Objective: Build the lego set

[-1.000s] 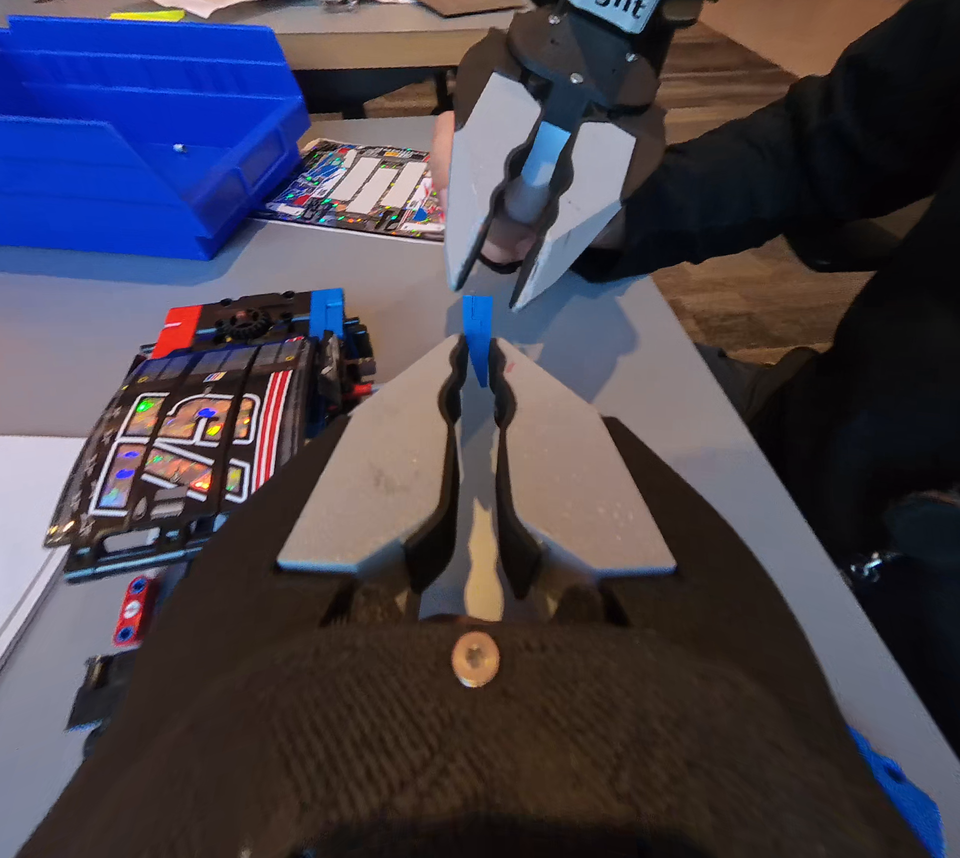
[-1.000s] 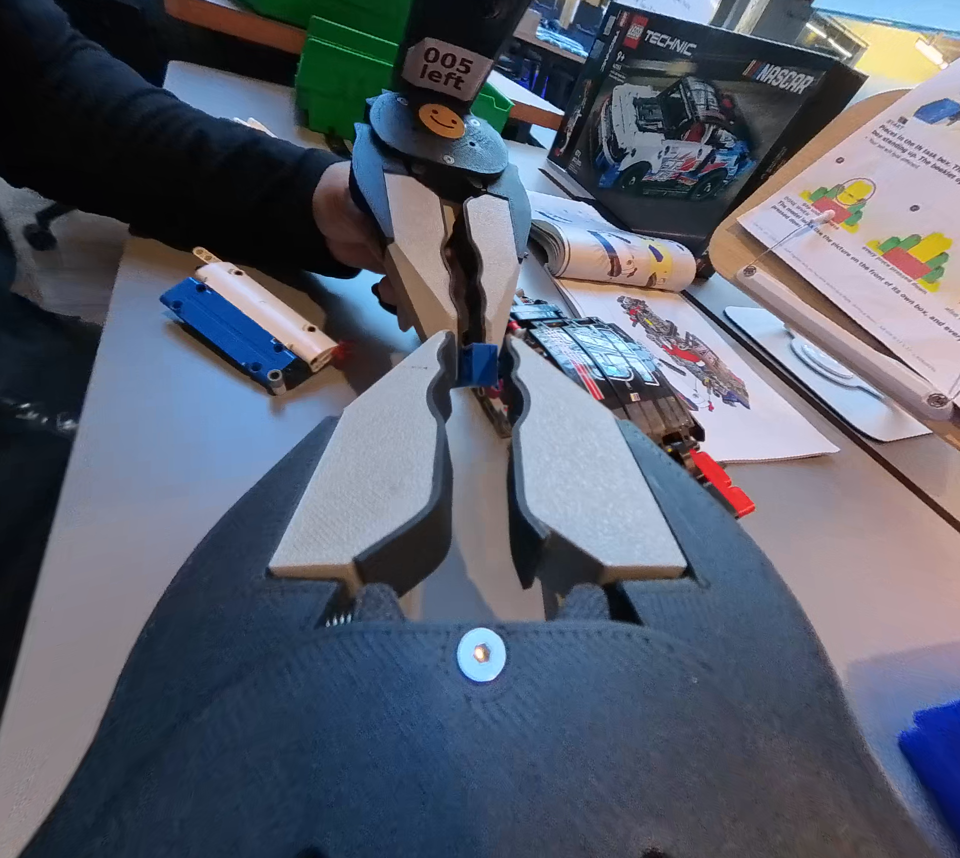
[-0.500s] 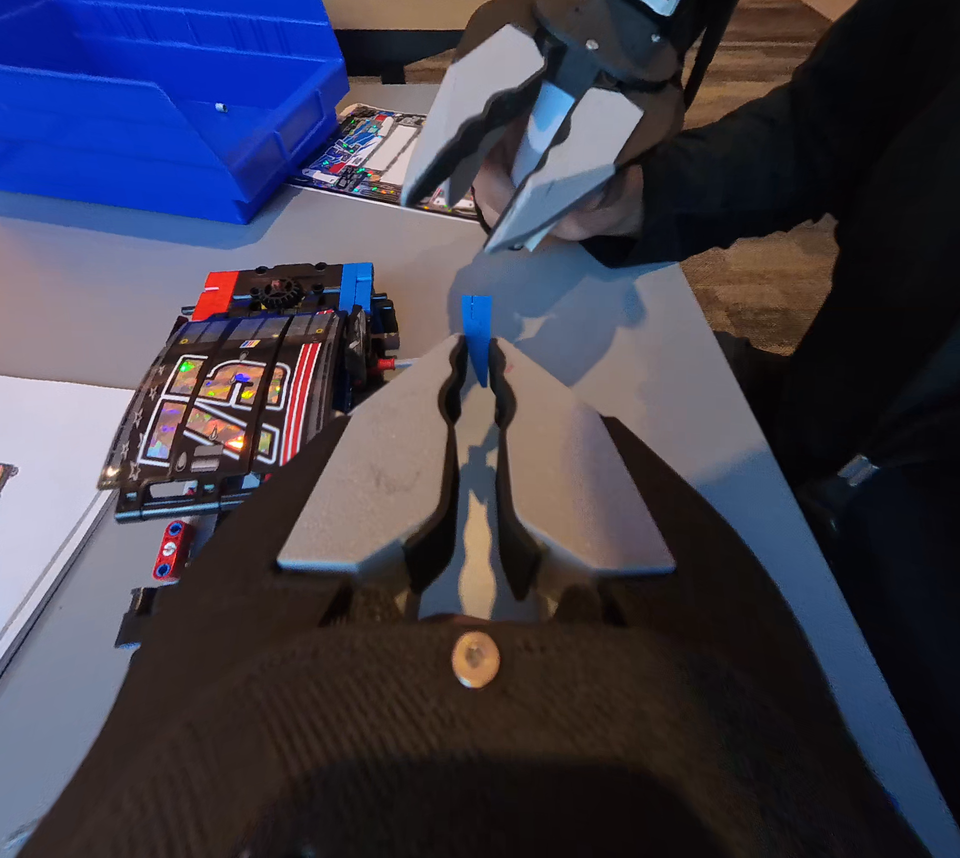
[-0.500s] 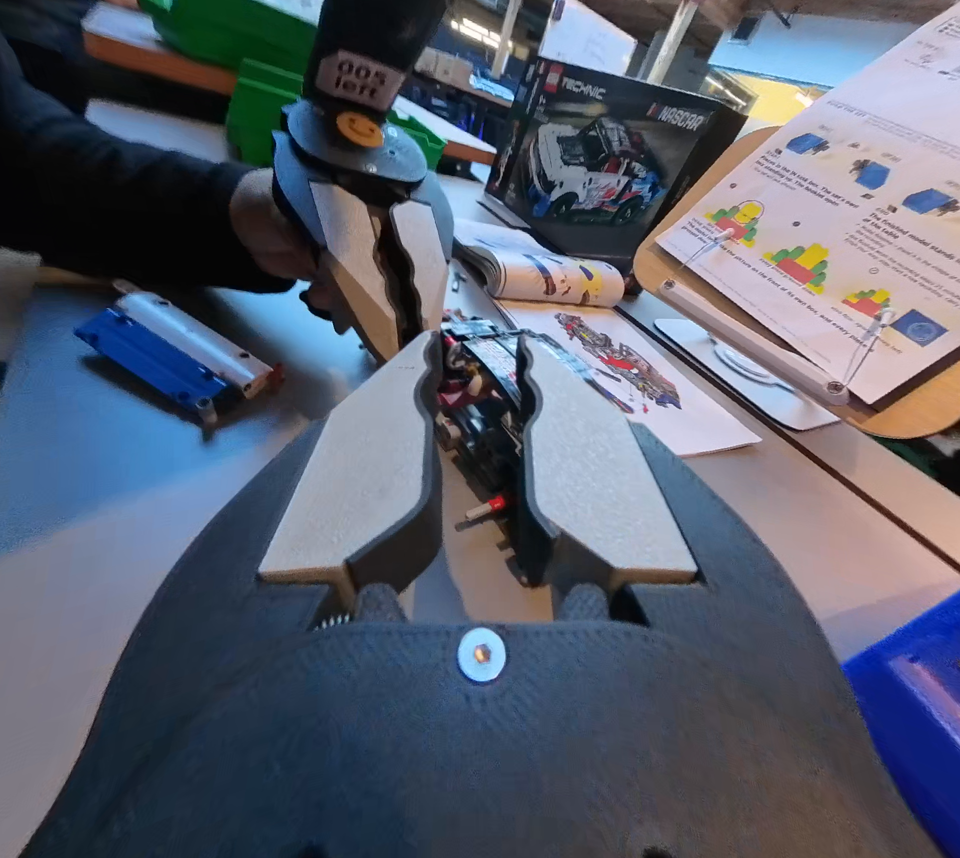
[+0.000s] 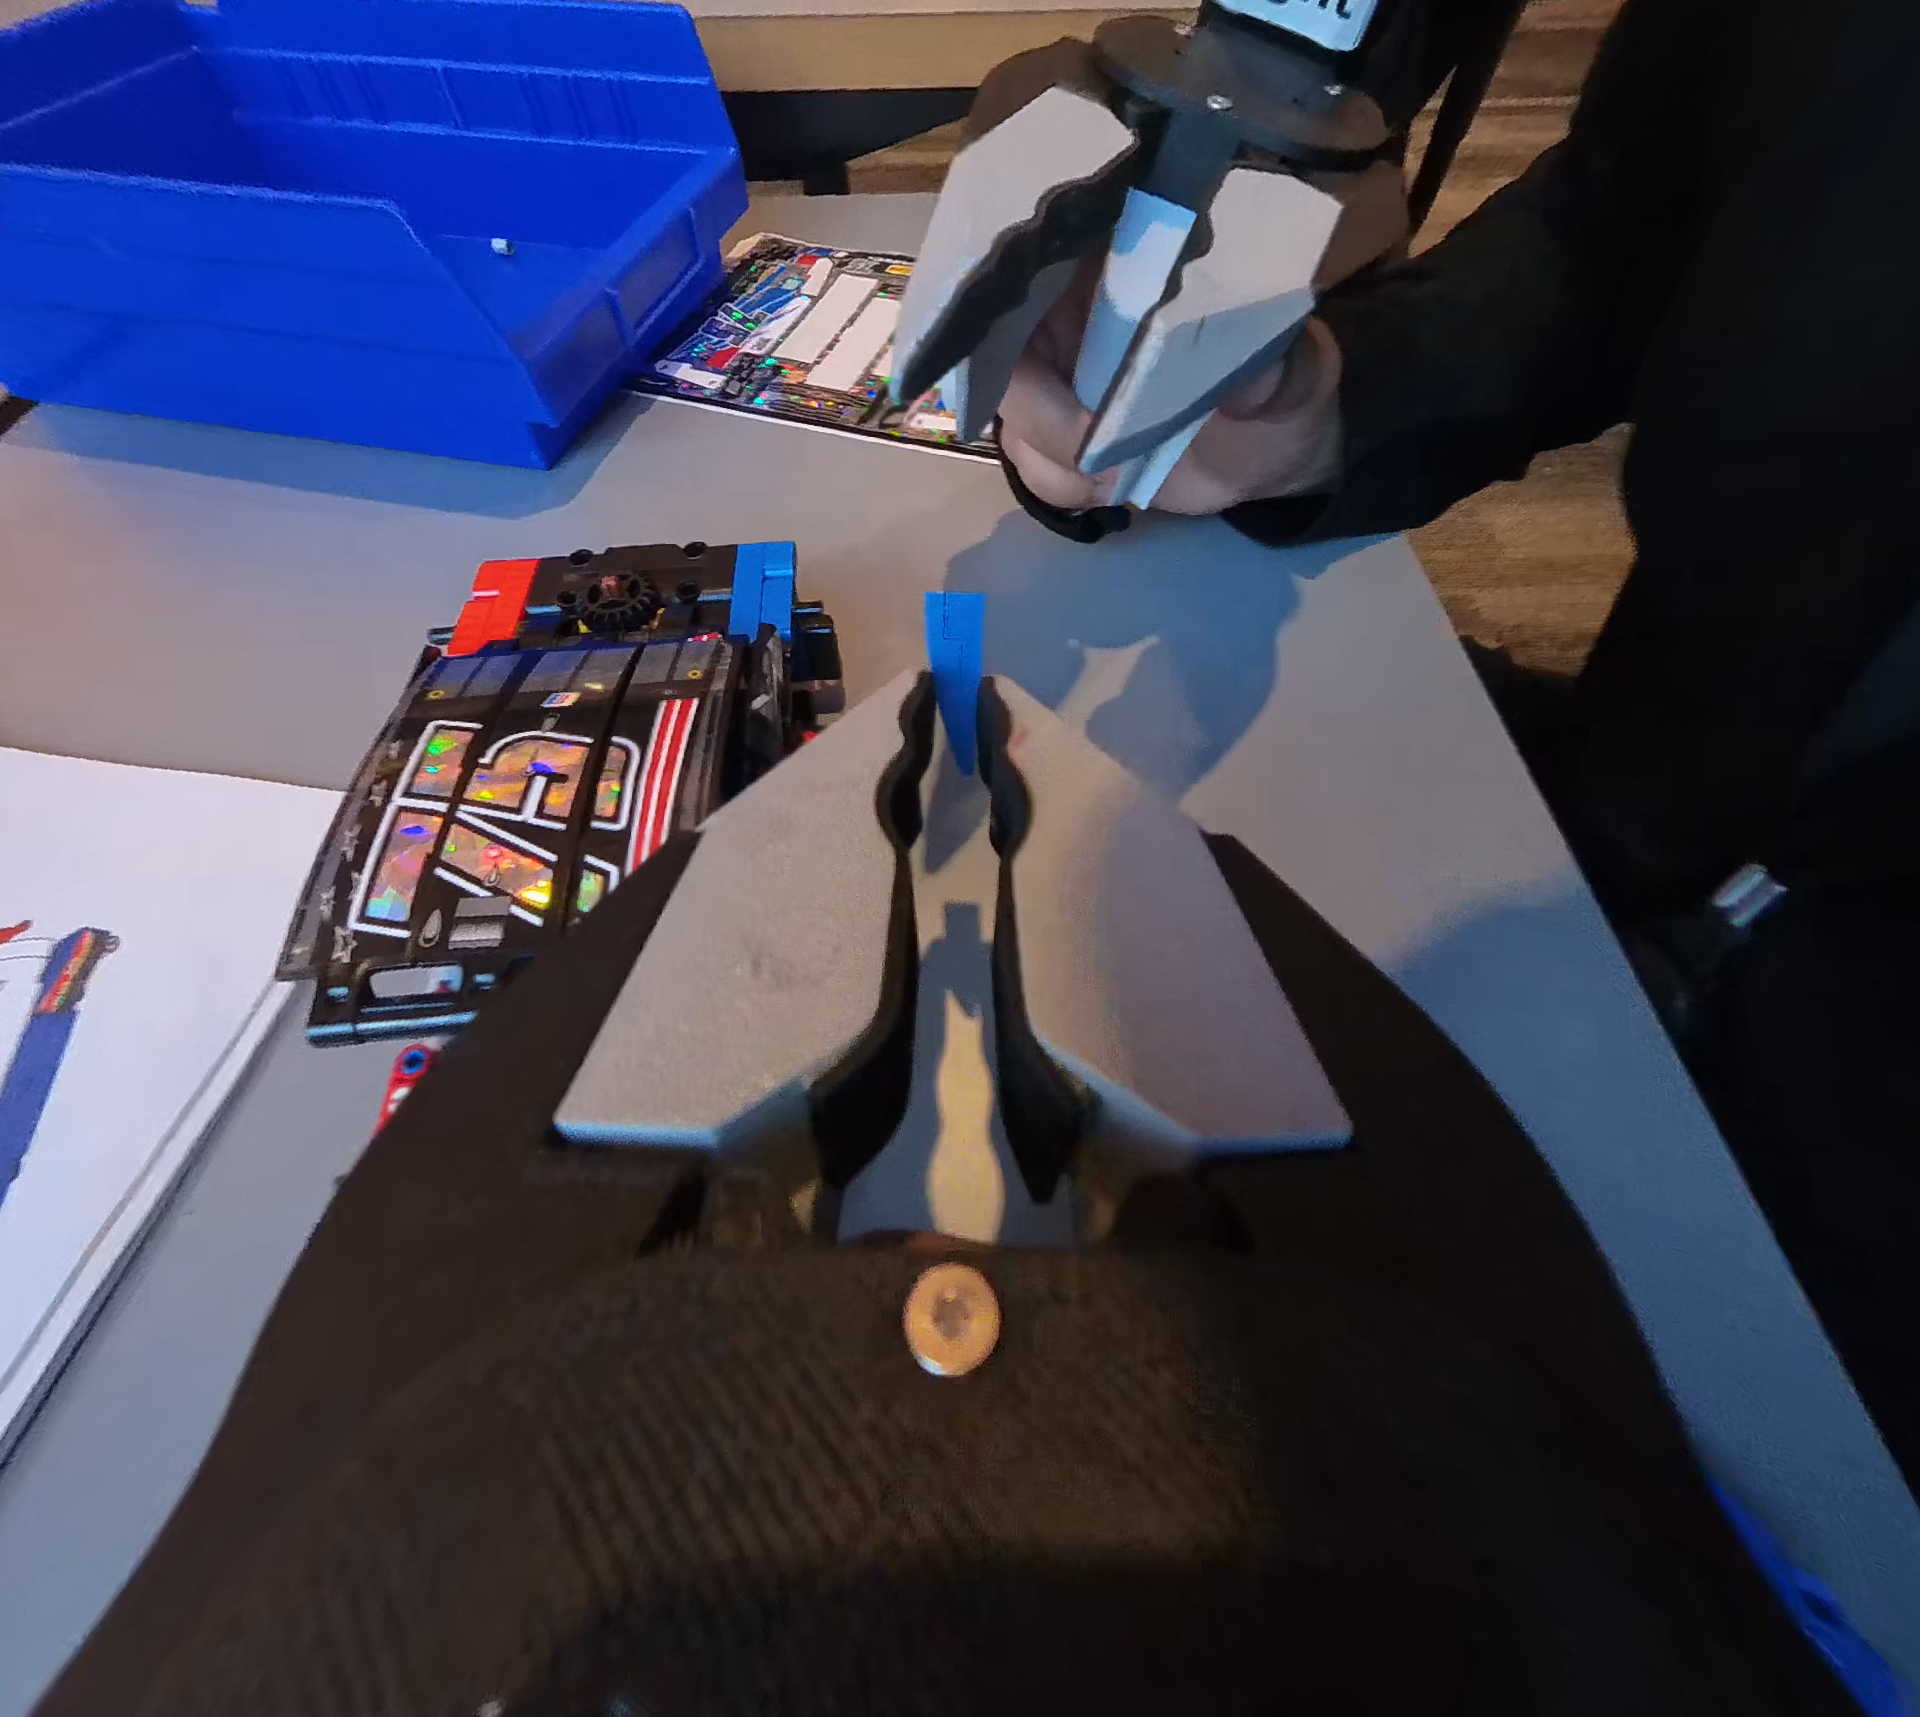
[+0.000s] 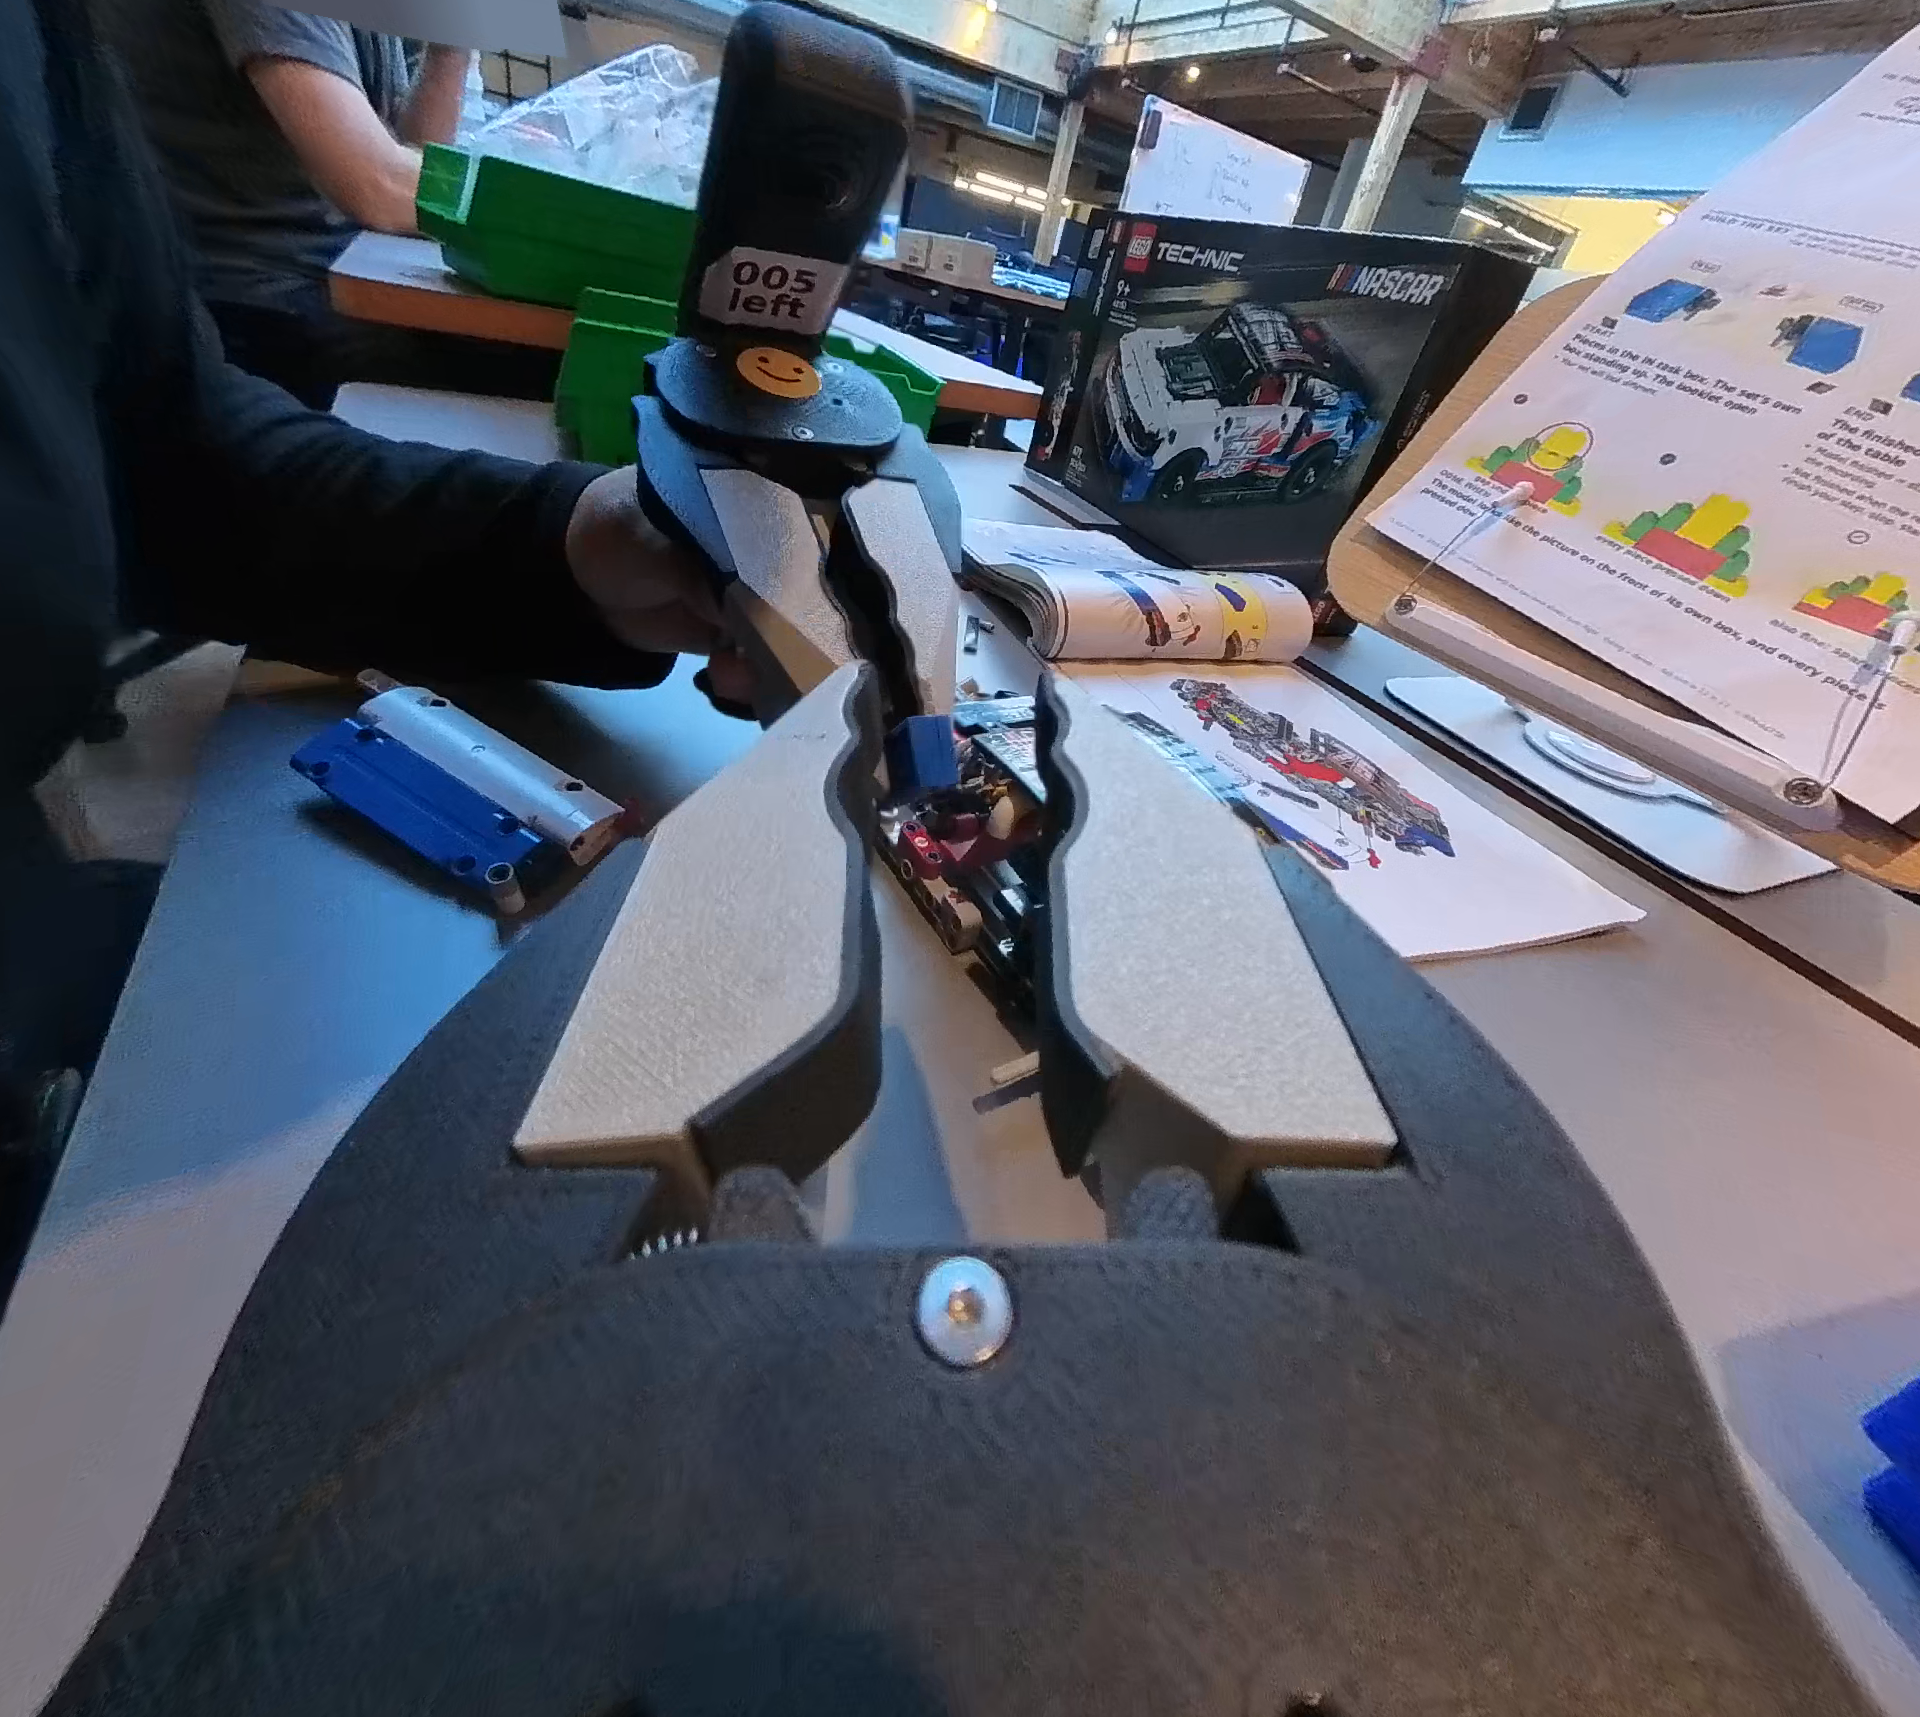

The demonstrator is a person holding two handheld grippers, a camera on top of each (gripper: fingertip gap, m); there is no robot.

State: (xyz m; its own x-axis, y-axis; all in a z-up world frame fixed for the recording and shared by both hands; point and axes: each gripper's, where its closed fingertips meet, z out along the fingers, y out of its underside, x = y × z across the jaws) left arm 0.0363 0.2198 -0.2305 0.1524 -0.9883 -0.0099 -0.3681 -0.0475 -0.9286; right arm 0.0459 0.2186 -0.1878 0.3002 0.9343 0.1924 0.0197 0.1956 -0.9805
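**Left gripper pinching a blue piece, right one empty over the car**

So the left gripper (image 5: 954,699) has its jaws nearly closed on a small blue lego piece (image 5: 956,670), which sticks up past the fingertips. In the right wrist view you can see the same blue piece (image 6: 921,753) at the tip of the left gripper (image 6: 902,711), held up off the grey table (image 5: 260,566).

The right gripper (image 6: 951,711) has its jaws spread apart with nothing between them. It's up in the air and pointing down toward the table, near its right edge, just beyond the left gripper's tips. In the left wrist view the right gripper (image 5: 1013,410) shows with a hand (image 5: 1195,441) wrapped around its grip.

The half-built lego car (image 5: 540,784) sits flat on the table just left of the left gripper, black stickered roof panel up, with a red block and a blue block at its far end. A loose red pin piece (image 5: 400,1070) lies right by its near end.

Other stuff around:
- blue bin (image 5: 343,213) toward the far left corner of the table
- sticker sheet (image 5: 810,337) just beside the bin, partly behind the right gripper
- blue and white lego sub-assembly (image 6: 457,784) near the table's edge, well apart from the car
- open instruction booklet (image 6: 1132,607) and the lego set box (image 6: 1268,379) standing behind it
- a printed page (image 6: 1330,784) next to the car
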